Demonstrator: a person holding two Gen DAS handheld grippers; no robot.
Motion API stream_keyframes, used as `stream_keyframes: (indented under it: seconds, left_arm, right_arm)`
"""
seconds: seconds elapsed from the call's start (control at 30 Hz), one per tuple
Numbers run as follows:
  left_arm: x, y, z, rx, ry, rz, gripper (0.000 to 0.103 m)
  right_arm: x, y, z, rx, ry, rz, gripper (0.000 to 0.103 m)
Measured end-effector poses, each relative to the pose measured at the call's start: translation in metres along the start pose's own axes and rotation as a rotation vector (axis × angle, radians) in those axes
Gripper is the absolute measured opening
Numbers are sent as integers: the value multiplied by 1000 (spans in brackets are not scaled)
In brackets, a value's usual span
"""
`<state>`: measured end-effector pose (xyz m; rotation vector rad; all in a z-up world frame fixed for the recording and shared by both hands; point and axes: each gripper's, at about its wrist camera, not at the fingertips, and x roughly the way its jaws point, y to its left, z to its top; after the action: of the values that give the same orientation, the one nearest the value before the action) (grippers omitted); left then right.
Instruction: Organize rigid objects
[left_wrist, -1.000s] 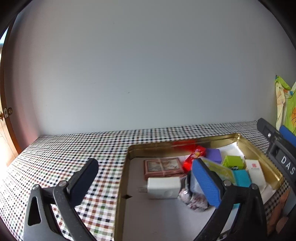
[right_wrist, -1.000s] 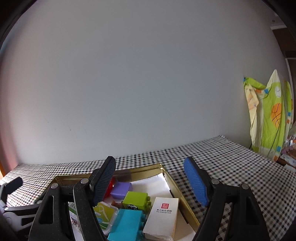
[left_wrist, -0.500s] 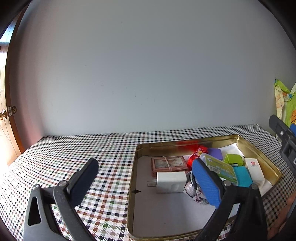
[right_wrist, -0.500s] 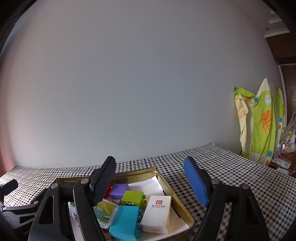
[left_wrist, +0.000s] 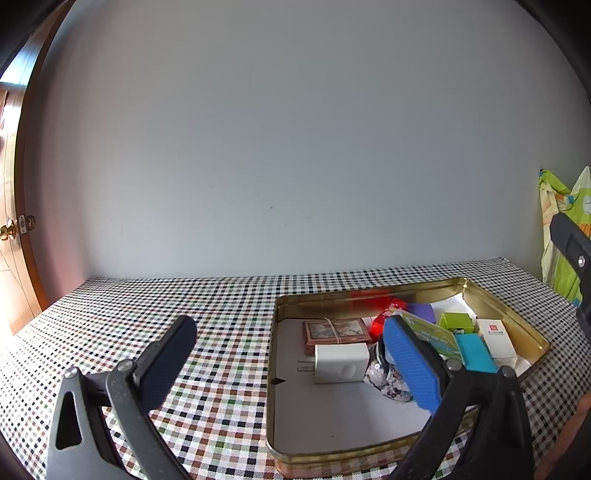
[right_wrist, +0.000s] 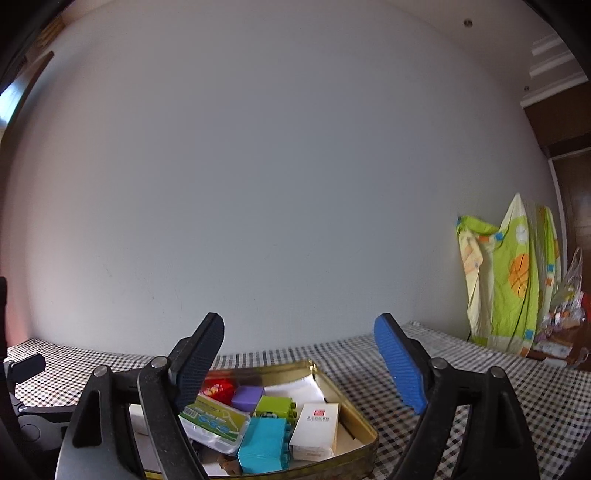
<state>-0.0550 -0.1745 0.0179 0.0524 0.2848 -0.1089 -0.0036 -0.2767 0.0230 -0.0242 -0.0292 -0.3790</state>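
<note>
A gold tin tray (left_wrist: 288, 435) (right_wrist: 354, 417) lies on the checkered tablecloth and holds several small objects: a white charger (left_wrist: 341, 363), a brown card pack (left_wrist: 334, 330), a red packet (left_wrist: 388, 312), a purple block (right_wrist: 247, 397), a green brick (right_wrist: 275, 406), a teal brick (right_wrist: 264, 443), a white box (right_wrist: 316, 424) and a green-labelled floss case (right_wrist: 214, 422). My left gripper (left_wrist: 288, 358) is open and empty, raised over the tray's left edge. My right gripper (right_wrist: 299, 360) is open and empty, raised over the tray's right end.
The checkered tablecloth (left_wrist: 147, 325) runs to a plain wall. A green patterned cloth (right_wrist: 506, 280) hangs at the right, with clutter beside it. A wooden door with a brass knob (left_wrist: 7, 232) stands at the far left.
Both grippers have pulled back and risen from the tray, staying open. The tray now shows whole and farther off in the left wrist view.
</note>
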Motion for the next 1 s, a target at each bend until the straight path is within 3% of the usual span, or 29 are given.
stream_keyframes:
  seconds: [0.2, 0.57, 1.0]
  left_arm:
    - [4, 0, -1, -10, 28, -9, 103]
    - [1, -4, -3, 4, 21, -7, 103]
    - [-2, -7, -2, 27, 10, -7, 103]
  right_arm:
    - [0, 1, 1, -12, -4, 9, 98]
    - [4, -7, -1, 18, 67, -20, 98]
    - [3, -6, -2, 0, 59, -10, 98]
